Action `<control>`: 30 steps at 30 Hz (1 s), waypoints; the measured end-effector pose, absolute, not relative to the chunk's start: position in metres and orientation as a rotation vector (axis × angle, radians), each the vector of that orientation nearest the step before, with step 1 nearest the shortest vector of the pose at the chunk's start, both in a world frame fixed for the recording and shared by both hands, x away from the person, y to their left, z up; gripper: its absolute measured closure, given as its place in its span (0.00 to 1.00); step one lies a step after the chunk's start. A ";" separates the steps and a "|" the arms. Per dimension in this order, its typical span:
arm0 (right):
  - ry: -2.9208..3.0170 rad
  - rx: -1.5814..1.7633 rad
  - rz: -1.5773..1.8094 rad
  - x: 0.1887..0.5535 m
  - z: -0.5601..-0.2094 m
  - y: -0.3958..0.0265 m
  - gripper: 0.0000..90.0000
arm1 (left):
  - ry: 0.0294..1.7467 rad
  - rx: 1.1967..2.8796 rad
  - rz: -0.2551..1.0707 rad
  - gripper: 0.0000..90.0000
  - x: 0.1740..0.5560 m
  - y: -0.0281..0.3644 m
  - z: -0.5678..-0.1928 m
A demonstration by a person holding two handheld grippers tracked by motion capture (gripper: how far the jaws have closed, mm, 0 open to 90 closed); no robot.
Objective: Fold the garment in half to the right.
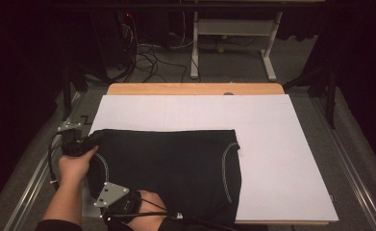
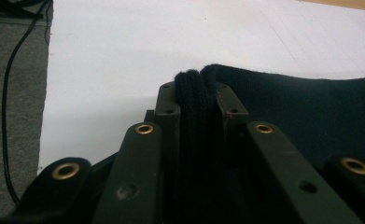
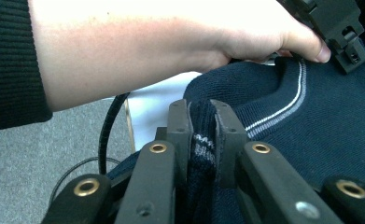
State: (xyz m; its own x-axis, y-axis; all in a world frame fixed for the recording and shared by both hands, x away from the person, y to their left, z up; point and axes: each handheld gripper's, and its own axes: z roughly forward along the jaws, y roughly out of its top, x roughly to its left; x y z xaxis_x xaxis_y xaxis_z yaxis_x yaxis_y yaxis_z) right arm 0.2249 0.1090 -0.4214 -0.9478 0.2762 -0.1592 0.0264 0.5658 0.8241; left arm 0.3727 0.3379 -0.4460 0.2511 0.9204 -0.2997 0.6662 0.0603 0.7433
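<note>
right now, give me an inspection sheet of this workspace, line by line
surface: white sheet laid over a wooden table; its right half is bare.
job's things: dark knit garment with a pale stripe, spread flat on the left half of the sheet.
clutter: nothing seen on the sheet besides the garment.
grippers: left gripper shut on the garment's far left edge; right gripper shut on its near left edge, by the striped trim.
cables: a black cable trails from the right gripper across the near edge; loose wires lie on the floor beyond the table.
surroundings: grey carpet, a white table frame behind, dark drapes at both sides.
</note>
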 end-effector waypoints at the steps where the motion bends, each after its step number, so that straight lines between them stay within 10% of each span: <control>1: 2.531 0.249 1.324 0.225 -0.421 0.109 0.89 | 1.484 1.677 0.378 0.79 0.372 0.337 -0.446; 30: 2.360 0.400 1.382 0.234 -0.403 0.004 0.89 | 1.453 1.597 0.471 0.80 0.393 0.230 -0.416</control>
